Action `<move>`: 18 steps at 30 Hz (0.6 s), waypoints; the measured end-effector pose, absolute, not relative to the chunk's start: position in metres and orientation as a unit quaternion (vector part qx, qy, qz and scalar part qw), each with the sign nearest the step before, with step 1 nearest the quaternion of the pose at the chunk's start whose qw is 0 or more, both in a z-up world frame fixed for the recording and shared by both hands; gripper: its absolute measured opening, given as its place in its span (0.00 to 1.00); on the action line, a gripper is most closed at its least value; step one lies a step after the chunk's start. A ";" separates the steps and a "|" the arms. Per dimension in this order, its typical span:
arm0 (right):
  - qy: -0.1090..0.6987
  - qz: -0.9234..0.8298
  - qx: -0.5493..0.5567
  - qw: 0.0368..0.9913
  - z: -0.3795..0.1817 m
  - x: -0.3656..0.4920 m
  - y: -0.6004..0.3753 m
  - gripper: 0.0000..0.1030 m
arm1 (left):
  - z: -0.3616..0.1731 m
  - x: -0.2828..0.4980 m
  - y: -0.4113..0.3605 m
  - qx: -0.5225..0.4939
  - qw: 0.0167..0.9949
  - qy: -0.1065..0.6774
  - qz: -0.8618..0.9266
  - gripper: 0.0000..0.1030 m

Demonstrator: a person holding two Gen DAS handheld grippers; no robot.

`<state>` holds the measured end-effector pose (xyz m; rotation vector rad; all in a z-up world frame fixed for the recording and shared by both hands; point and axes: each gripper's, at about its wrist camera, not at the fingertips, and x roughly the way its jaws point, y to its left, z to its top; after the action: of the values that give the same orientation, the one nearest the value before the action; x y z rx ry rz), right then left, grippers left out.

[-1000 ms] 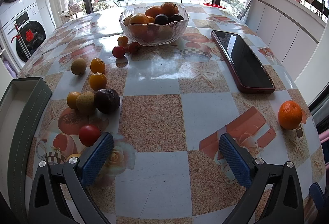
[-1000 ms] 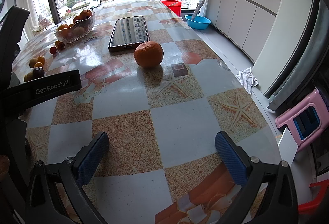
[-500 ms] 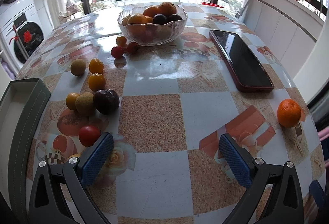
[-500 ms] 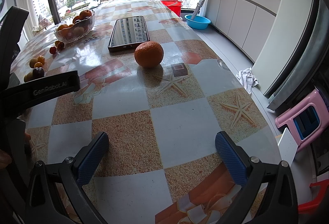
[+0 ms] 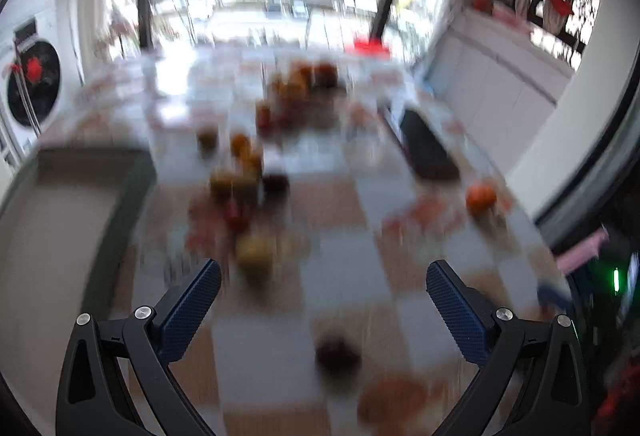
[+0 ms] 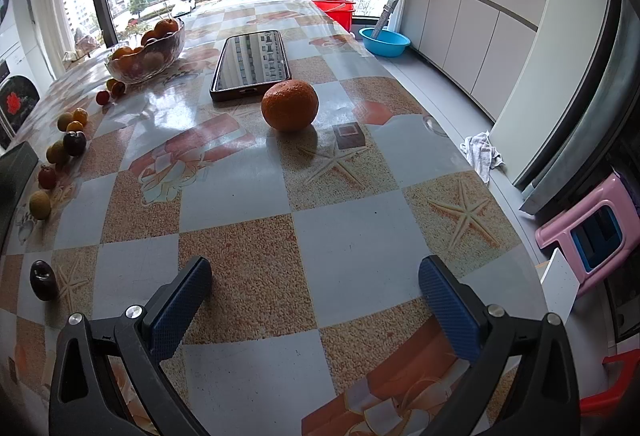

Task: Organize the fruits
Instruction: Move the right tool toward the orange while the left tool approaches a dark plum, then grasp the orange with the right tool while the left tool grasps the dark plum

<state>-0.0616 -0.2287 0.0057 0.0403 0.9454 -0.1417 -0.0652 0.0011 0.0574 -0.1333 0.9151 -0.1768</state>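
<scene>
Both the left tool (image 5: 323, 290) and the right tool (image 6: 315, 286) were wide open and held nothing; the left view was blurred, so its fruits were unclear

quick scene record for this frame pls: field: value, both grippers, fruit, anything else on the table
left gripper: jaws open, empty; view motion-blurred
right gripper: jaws open, empty, above the table
orange: alone on the table, just in front of the phone
glass bowl: far left, holds several fruits
loose small fruits: scattered along the left edge
dark plum: apart from the rest, near left
</scene>
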 end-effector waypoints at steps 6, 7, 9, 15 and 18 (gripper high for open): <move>0.490 -0.049 0.013 0.870 0.010 -0.049 -0.230 1.00 | 0.033 -0.080 -0.014 -0.024 0.885 0.461 -0.066 1.00; 0.491 -0.034 0.022 0.870 0.013 -0.045 -0.232 1.00 | 0.029 -0.078 -0.016 -0.022 0.883 0.465 -0.067 1.00; 0.486 -0.020 0.037 0.873 0.018 -0.038 -0.236 1.00 | 0.023 -0.072 -0.020 -0.017 0.880 0.470 -0.068 1.00; 0.477 -0.004 0.040 0.878 0.028 0.008 -0.234 1.00 | 0.009 -0.068 -0.027 0.017 0.880 0.472 -0.050 1.00; 0.478 -0.006 0.029 0.878 0.022 0.036 -0.229 1.00 | 0.009 -0.070 -0.027 0.016 0.882 0.469 -0.049 1.00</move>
<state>0.0360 -0.2288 0.0221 0.0603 0.9963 -0.0135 -0.0699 -0.0267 0.0091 0.0334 0.9767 -0.1016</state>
